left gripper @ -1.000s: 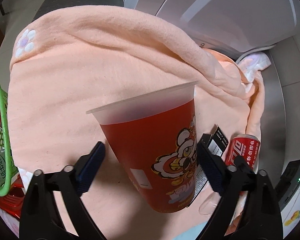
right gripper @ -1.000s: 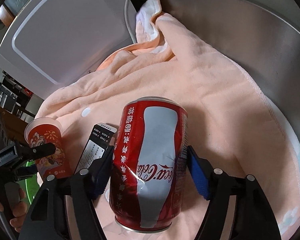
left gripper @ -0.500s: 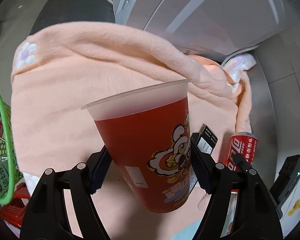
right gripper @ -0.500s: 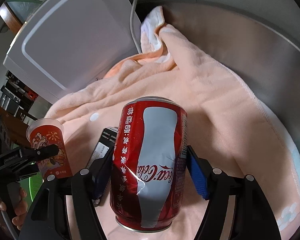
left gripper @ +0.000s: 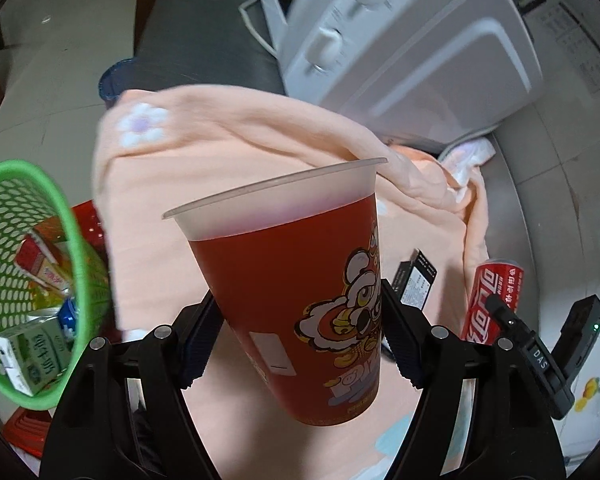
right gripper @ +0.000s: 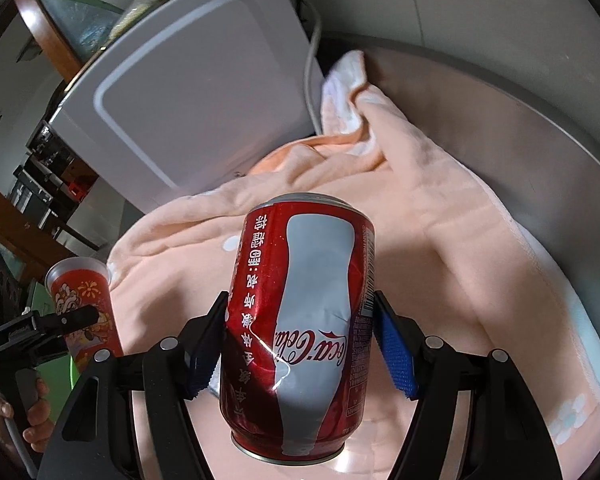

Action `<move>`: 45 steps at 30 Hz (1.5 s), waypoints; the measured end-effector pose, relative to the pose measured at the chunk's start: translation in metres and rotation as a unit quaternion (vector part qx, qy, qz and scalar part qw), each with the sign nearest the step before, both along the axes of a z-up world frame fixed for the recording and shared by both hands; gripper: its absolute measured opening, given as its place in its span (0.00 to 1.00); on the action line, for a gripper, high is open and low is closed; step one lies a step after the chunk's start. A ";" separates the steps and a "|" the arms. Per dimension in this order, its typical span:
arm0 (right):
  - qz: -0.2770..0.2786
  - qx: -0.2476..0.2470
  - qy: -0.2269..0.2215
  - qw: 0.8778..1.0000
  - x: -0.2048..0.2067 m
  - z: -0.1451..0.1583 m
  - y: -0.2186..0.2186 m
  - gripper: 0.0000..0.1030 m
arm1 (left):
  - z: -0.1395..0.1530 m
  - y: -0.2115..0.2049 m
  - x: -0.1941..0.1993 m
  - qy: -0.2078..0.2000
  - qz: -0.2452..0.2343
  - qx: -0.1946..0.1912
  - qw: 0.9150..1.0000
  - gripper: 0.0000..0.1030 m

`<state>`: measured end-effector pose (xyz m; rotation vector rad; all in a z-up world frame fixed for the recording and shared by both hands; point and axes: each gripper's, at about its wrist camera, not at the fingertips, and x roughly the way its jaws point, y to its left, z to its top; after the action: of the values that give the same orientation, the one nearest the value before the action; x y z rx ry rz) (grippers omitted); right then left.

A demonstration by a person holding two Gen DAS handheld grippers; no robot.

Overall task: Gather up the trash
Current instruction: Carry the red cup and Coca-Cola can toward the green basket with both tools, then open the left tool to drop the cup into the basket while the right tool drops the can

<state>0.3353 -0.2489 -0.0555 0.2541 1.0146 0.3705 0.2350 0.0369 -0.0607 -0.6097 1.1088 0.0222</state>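
Observation:
In the left wrist view my left gripper (left gripper: 300,344) is shut on a red plastic cup (left gripper: 296,280) with a cartoon lion print, held above the peach towel (left gripper: 220,152). The same cup (right gripper: 85,304) shows at the left of the right wrist view. My right gripper (right gripper: 300,344) is shut on a dented red cola can (right gripper: 300,320), lifted off the towel (right gripper: 440,248); the can (left gripper: 492,300) also appears at the right of the left wrist view. A green perforated basket (left gripper: 32,280) with cartons and wrappers inside sits at the left.
A black box (left gripper: 416,284) lies on the towel behind the cup. A white appliance (left gripper: 412,40) with knobs and a cable stands at the back. A round metal tabletop (right gripper: 520,160) lies under the towel. A hand (right gripper: 36,416) grips the left tool's handle.
The left gripper's jaws closed onto the cup and lifted it, swinging so the green basket came into view. The right gripper rose a little with the can; the towel dropped farther below.

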 end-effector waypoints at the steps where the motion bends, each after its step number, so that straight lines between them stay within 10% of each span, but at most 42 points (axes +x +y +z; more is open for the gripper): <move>1: 0.004 0.001 -0.002 1.000 -0.002 0.003 0.004 0.65 | 0.003 0.007 -0.005 -0.004 0.004 0.000 1.000 0.70; 23: 0.161 0.035 -0.023 0.986 -0.058 0.029 0.155 0.65 | 0.000 0.181 -0.144 -0.001 0.144 0.032 0.989 0.70; 45: 0.286 0.044 -0.005 0.957 -0.098 0.020 0.300 0.65 | -0.054 0.262 -0.160 0.076 0.203 0.086 0.973 0.72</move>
<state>0.2369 0.0508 -0.0360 0.0298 1.0526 0.9433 0.0752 0.2993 -0.1148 -0.6781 1.1001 0.5199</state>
